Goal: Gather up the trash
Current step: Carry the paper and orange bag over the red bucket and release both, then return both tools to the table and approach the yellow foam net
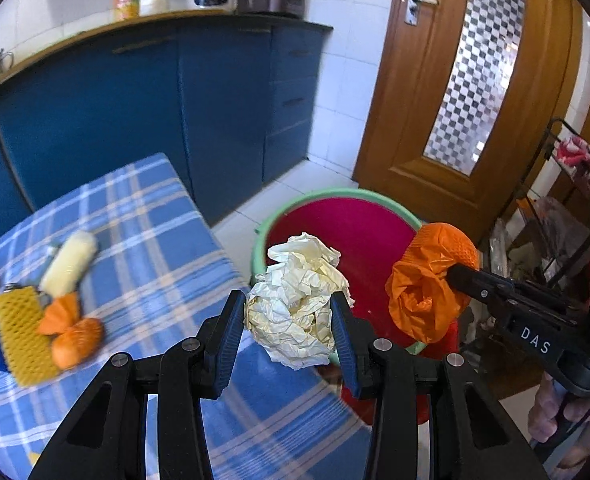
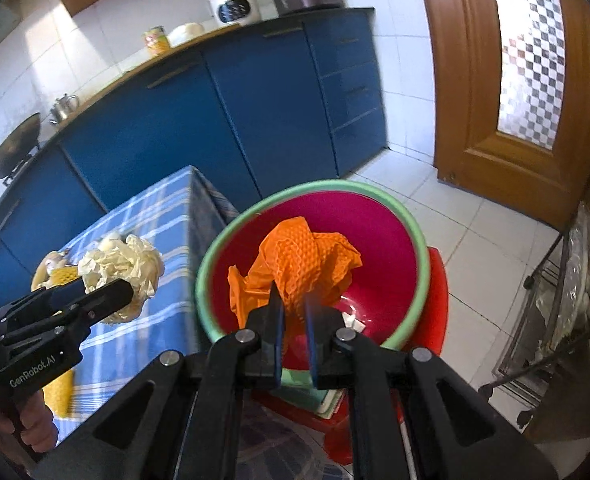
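Note:
My left gripper (image 1: 289,320) is shut on a crumpled cream paper ball (image 1: 295,304), held over the table edge beside the red basin (image 1: 335,224) with its green rim. It also shows in the right wrist view (image 2: 123,272). My right gripper (image 2: 293,304) is shut on an orange foam net wrapper (image 2: 303,264) and holds it above the basin; the wrapper also shows in the left wrist view (image 1: 431,280). On the blue checked tablecloth (image 1: 143,216) lie a yellow foam net (image 1: 23,332), an orange wrapper (image 1: 75,332) and a cream roll (image 1: 69,264).
The basin rests on a red stool (image 2: 435,300) on the white tile floor. Blue cabinets (image 1: 155,100) stand behind the table. A wooden door (image 1: 455,80) is at the right. A wire rack (image 2: 567,300) stands at the far right.

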`<state>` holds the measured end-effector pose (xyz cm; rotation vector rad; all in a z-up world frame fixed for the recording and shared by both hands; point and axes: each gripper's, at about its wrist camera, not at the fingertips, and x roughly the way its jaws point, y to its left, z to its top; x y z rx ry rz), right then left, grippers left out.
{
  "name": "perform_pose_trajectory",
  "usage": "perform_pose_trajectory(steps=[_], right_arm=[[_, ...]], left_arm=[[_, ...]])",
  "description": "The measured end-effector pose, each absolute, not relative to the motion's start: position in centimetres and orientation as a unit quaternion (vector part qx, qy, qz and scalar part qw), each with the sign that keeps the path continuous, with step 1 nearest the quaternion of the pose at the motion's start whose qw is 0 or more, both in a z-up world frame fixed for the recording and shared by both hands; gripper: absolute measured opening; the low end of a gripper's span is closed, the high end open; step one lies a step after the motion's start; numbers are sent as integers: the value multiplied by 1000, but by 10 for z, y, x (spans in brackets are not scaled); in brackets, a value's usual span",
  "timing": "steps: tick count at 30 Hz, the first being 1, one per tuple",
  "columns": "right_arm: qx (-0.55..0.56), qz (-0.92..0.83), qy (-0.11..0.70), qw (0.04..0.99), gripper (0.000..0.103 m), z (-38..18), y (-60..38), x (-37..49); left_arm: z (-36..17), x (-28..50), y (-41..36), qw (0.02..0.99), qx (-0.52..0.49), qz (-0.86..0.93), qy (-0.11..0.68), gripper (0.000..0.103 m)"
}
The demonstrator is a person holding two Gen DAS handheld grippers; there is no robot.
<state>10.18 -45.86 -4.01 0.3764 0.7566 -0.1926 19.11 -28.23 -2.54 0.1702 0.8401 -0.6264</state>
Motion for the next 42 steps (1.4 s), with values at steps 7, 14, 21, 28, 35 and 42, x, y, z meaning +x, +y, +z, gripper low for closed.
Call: perform_pose_trajectory(steps=[7,14,21,28,35,42], right_arm=[[212,-101,381,894,17,-63,-482,112],[228,-108,375,892,31,-67,-492,113],[234,-107,368,893,31,-64,-494,110],[235,-99,364,896,31,-55,-490,99],[231,-97,358,899,34,-42,-477,81],[218,-82,355,905,36,-27,-456,63]], left_arm=[[-46,199,-306,849,90,-308,419,44],[-56,203,-318,841,92,-318,428,51],[-58,204,-319,840,90,-318,430,61],[-55,202,-310,845,82,-310,429,61],[-46,192,-294,850,72,-304,423,61],[-27,177,-266,864,70,-287,408,61]])
